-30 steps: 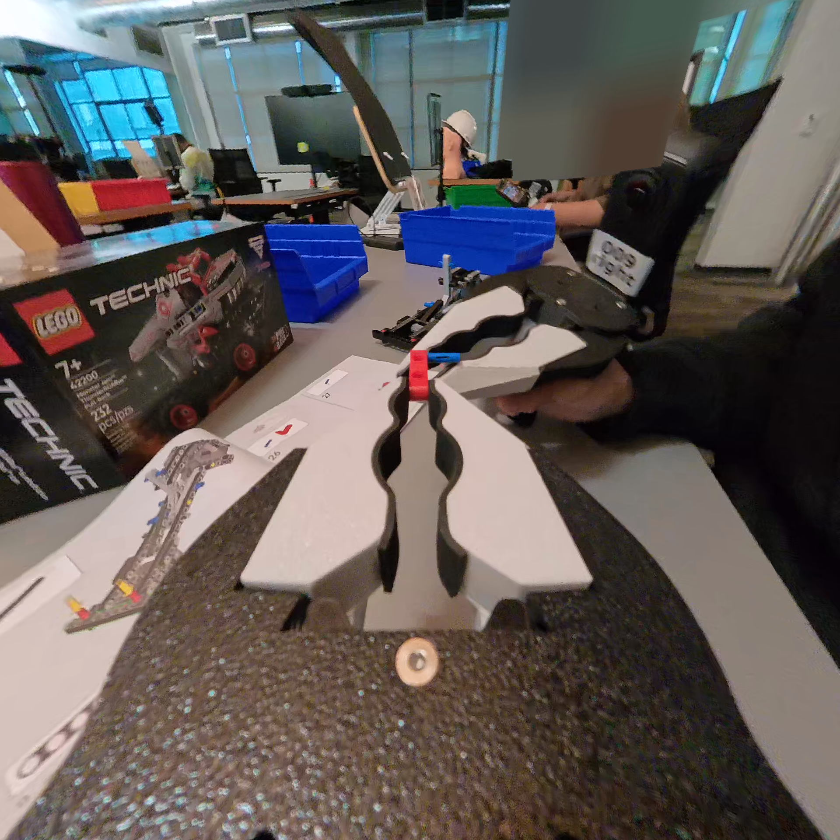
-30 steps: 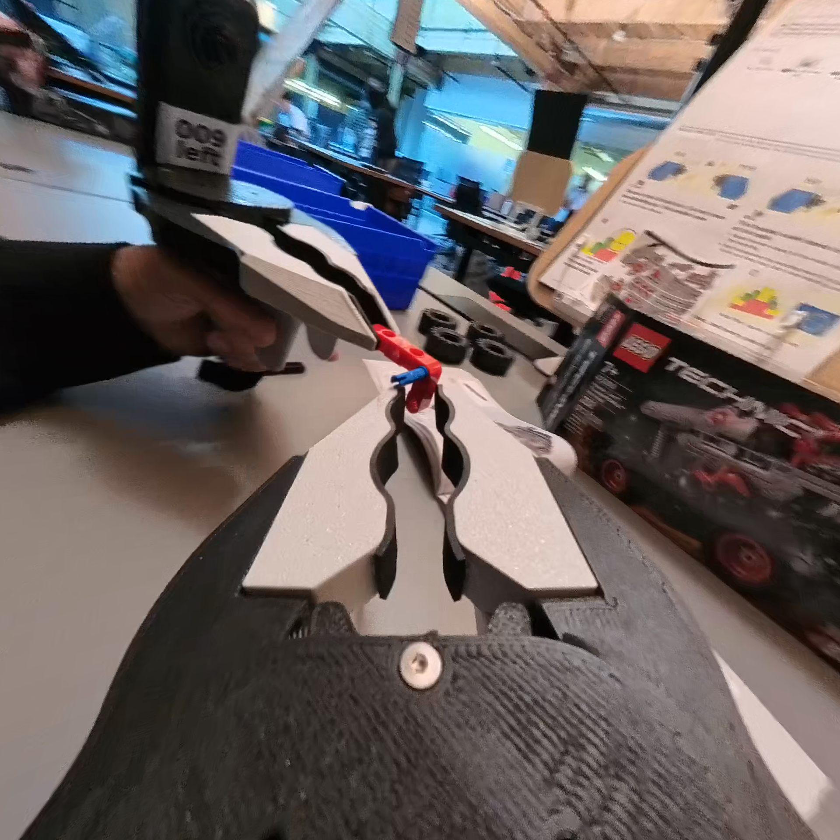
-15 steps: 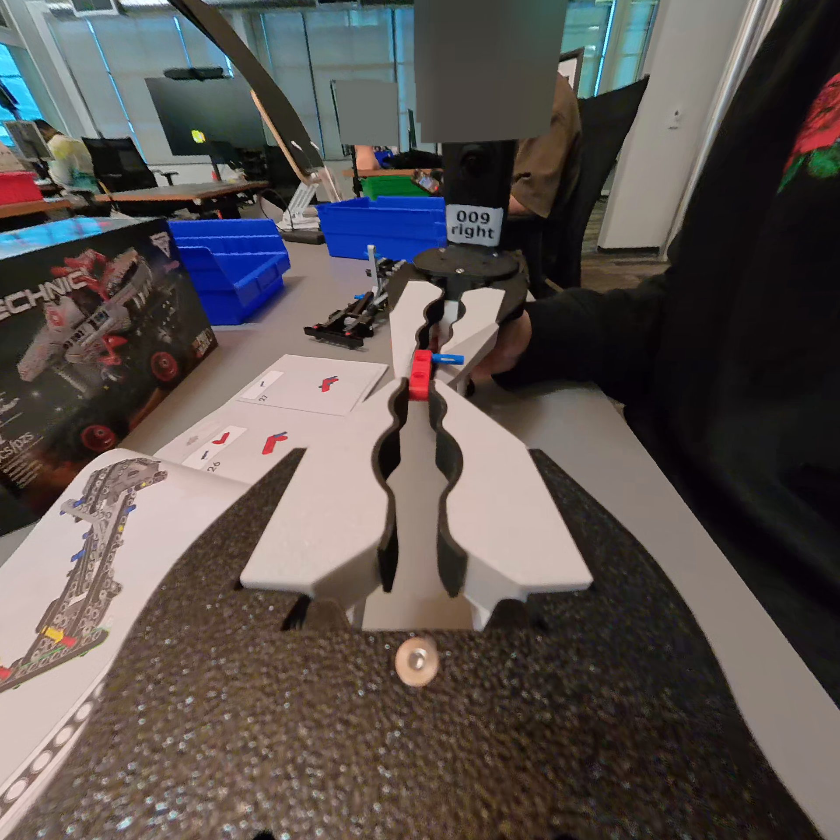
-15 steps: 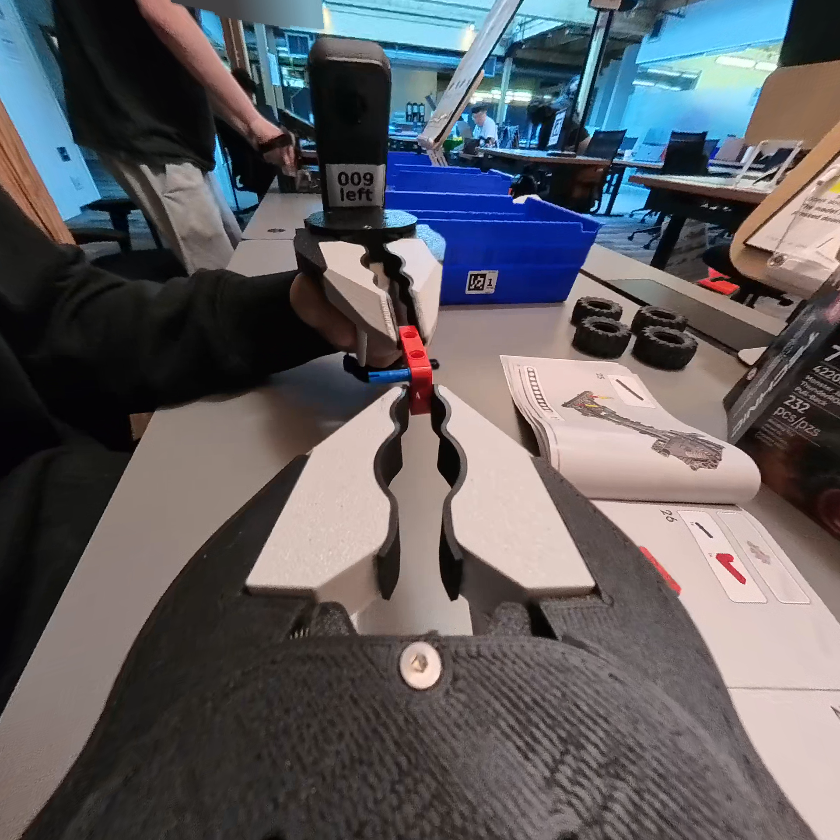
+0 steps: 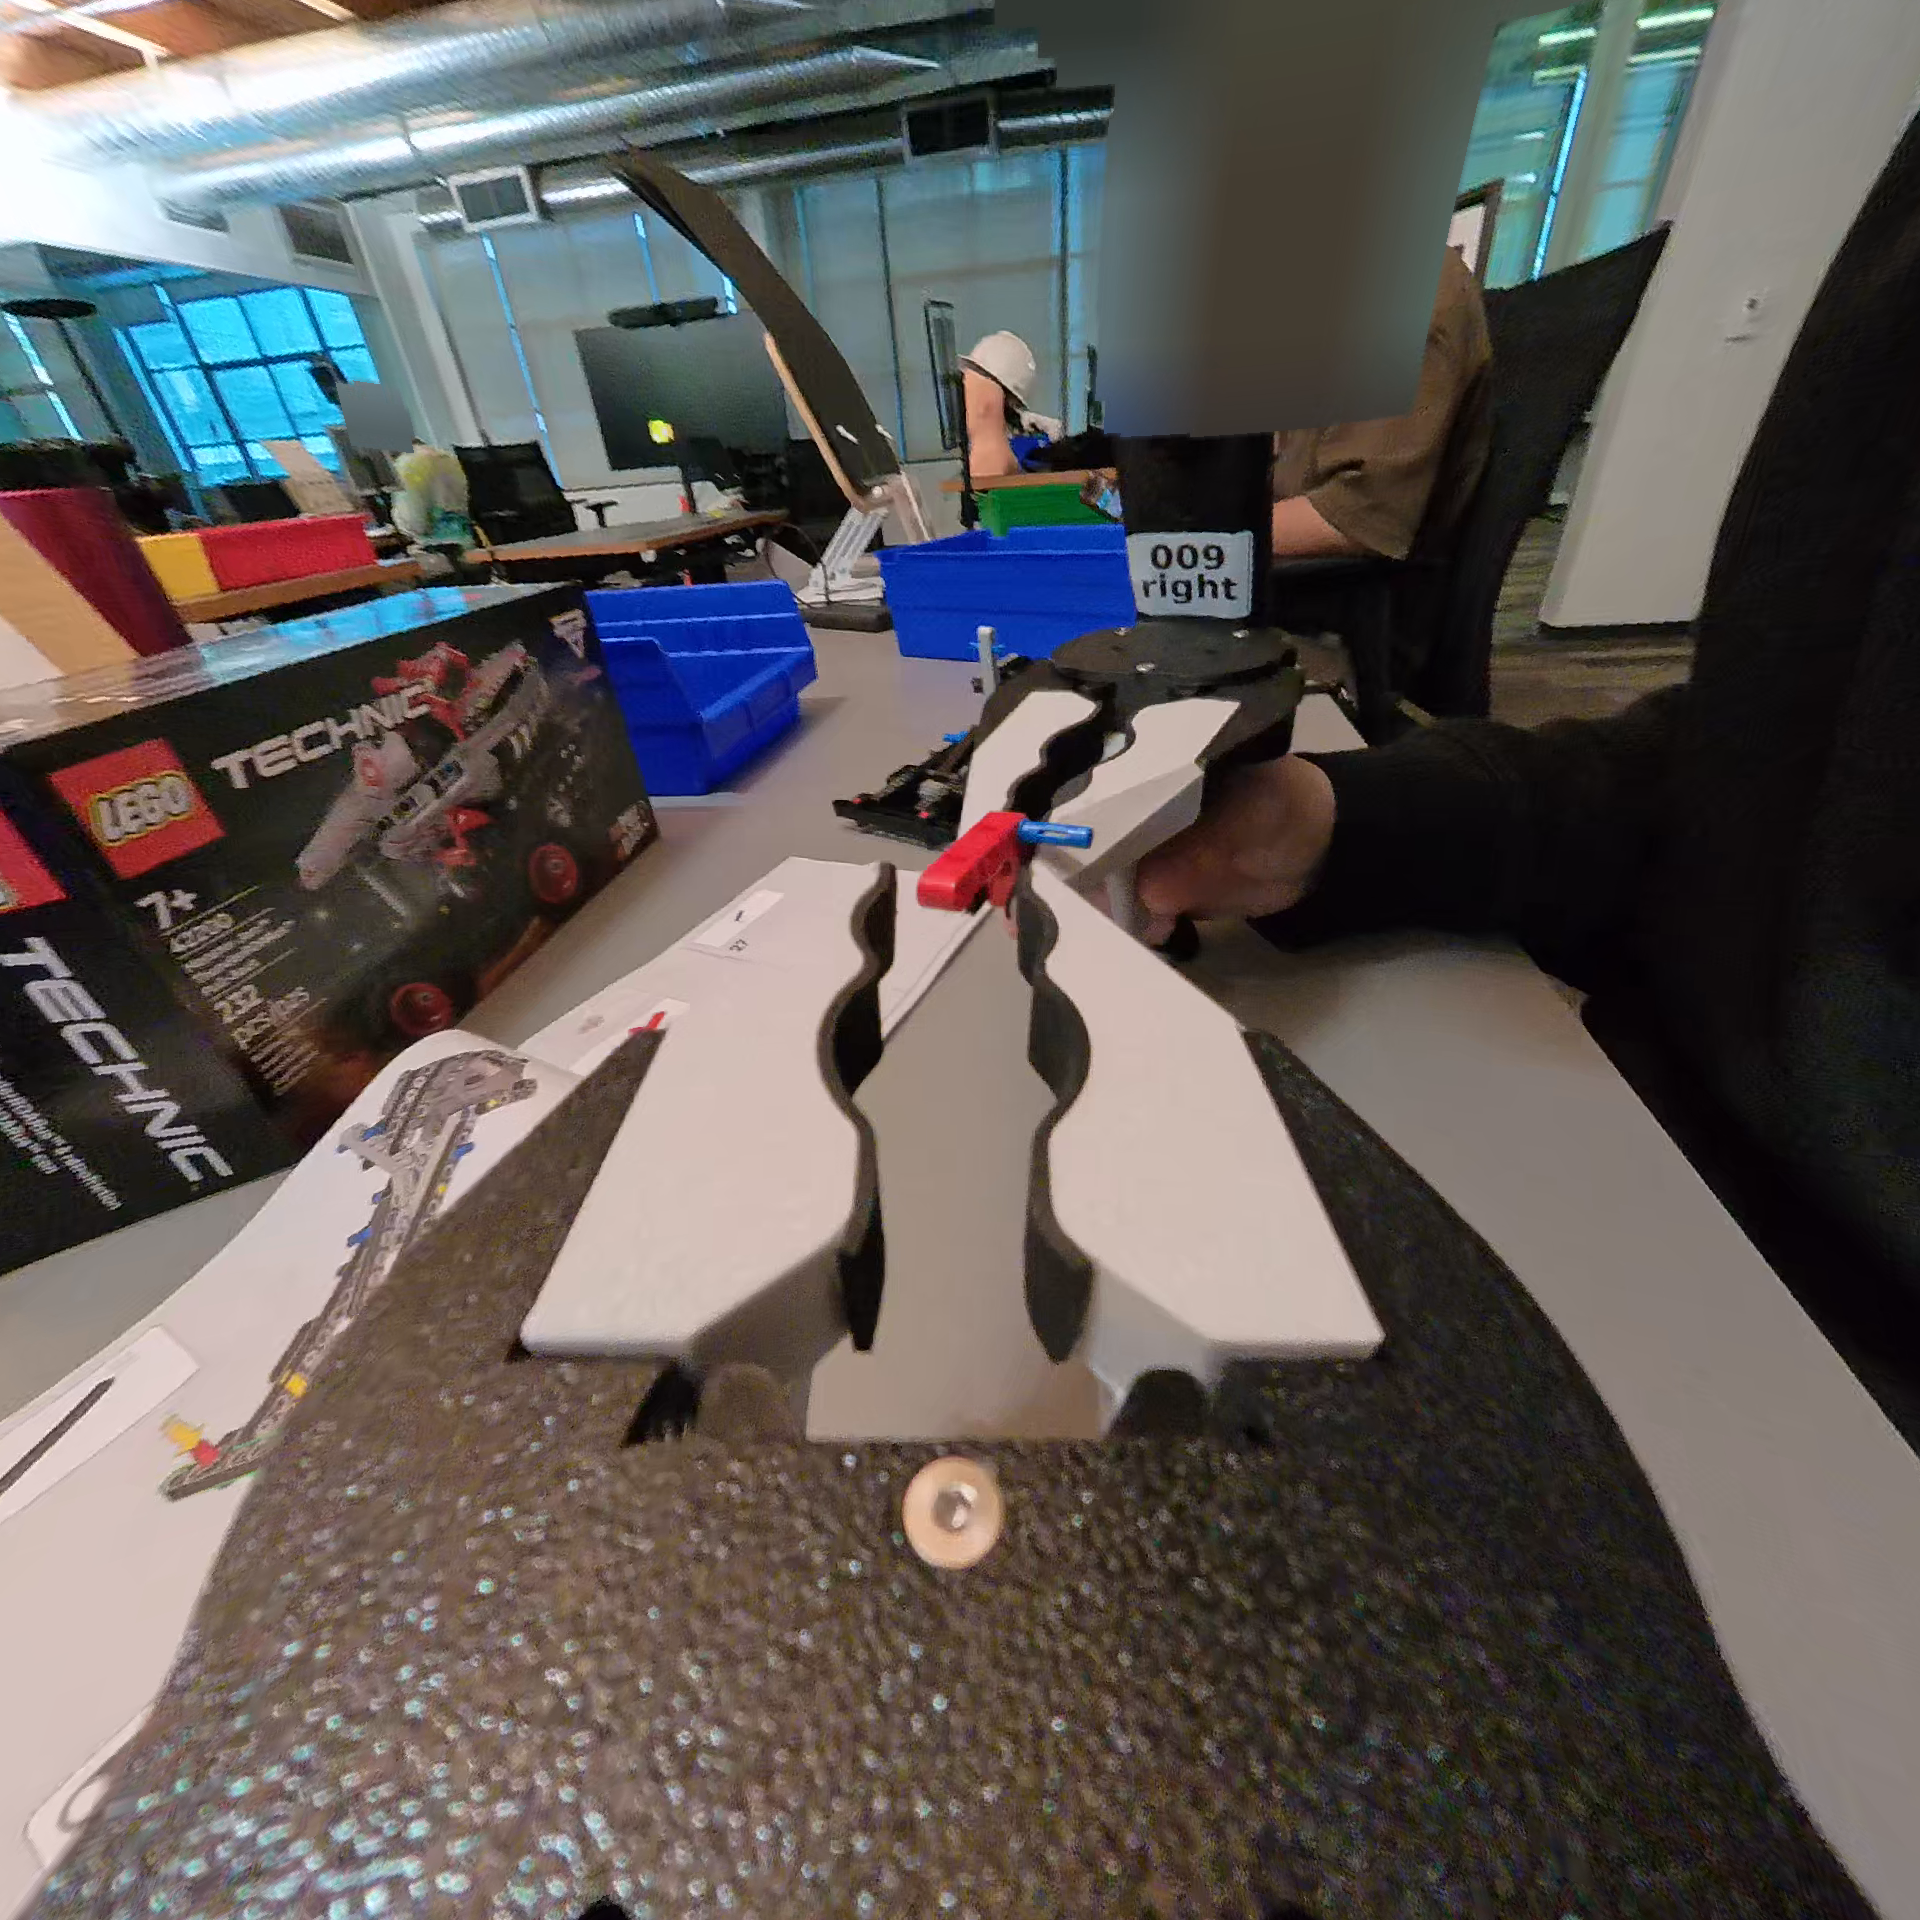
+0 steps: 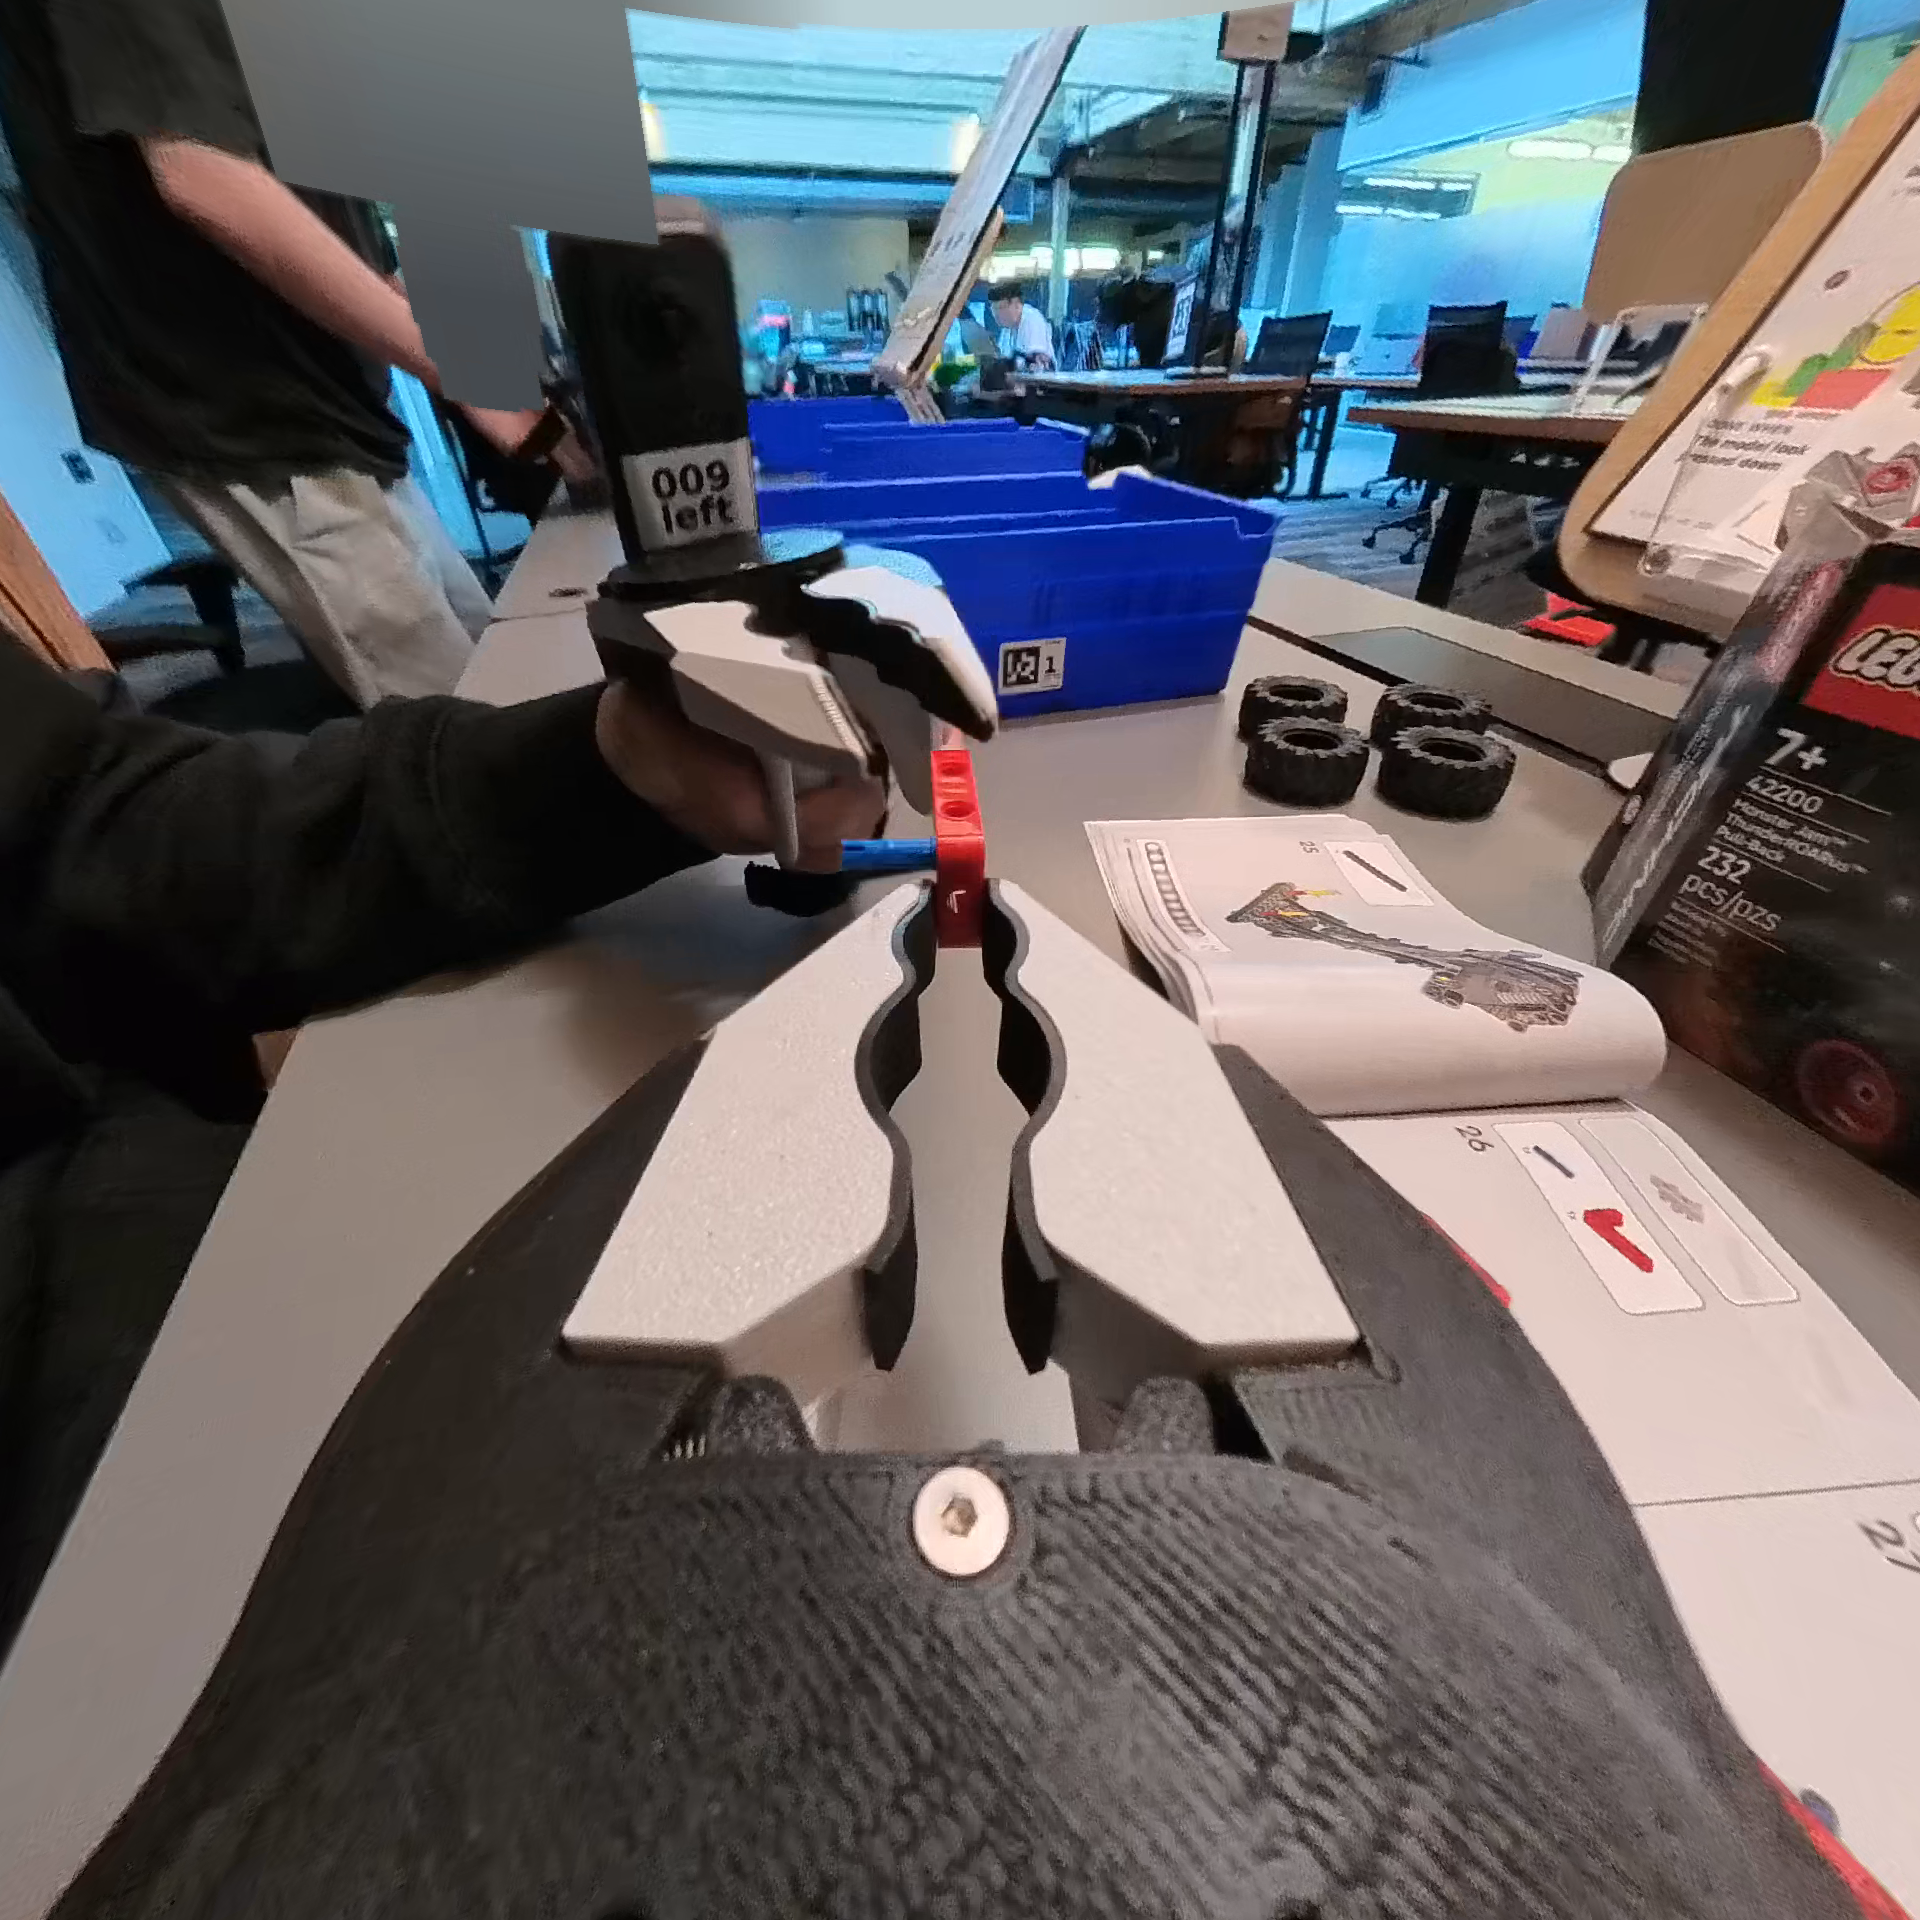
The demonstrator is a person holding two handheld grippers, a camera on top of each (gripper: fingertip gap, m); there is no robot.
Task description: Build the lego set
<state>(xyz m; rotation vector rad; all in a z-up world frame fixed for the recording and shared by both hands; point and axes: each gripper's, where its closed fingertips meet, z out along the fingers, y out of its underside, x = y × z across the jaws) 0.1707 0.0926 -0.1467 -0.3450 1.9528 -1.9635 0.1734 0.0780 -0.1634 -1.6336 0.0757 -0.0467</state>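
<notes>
The right gripper (image 6: 958, 914) is clamped on the lower end of a small red plastic lego beam with round holes (image 6: 956, 831), which stands upright just above centre in the right wrist view. A short blue lego pin (image 6: 888, 852) sticks out of the beam to the left. Half a second ago the left gripper (image 5: 951, 883) was also pinching this beam. Now its fingers stand spread apart with nothing between them. In the left wrist view the beam lies tilted just off the tip of the left gripper's right-hand finger (image 5: 1081, 977); whether they touch cannot be told.

In the right wrist view the left gripper sits higher than before, in the upper left of the frame, its fingertips (image 6: 956, 707) just above the top of the beam.

Outward on the grey table (image 6: 416, 1091), the open white instruction booklet (image 6: 1382, 945) lies at centre right. Four black rubber tyres (image 6: 1371, 748) are grouped beyond it. A long blue plastic bin (image 6: 1039, 582) stands behind them, and the black lego box (image 6: 1787, 852) stands at the right edge. In the left wrist view that box (image 5: 312, 852) fills the middle left, with a dark part-built lego frame (image 5: 914, 790) lying behind the right gripper.
</notes>
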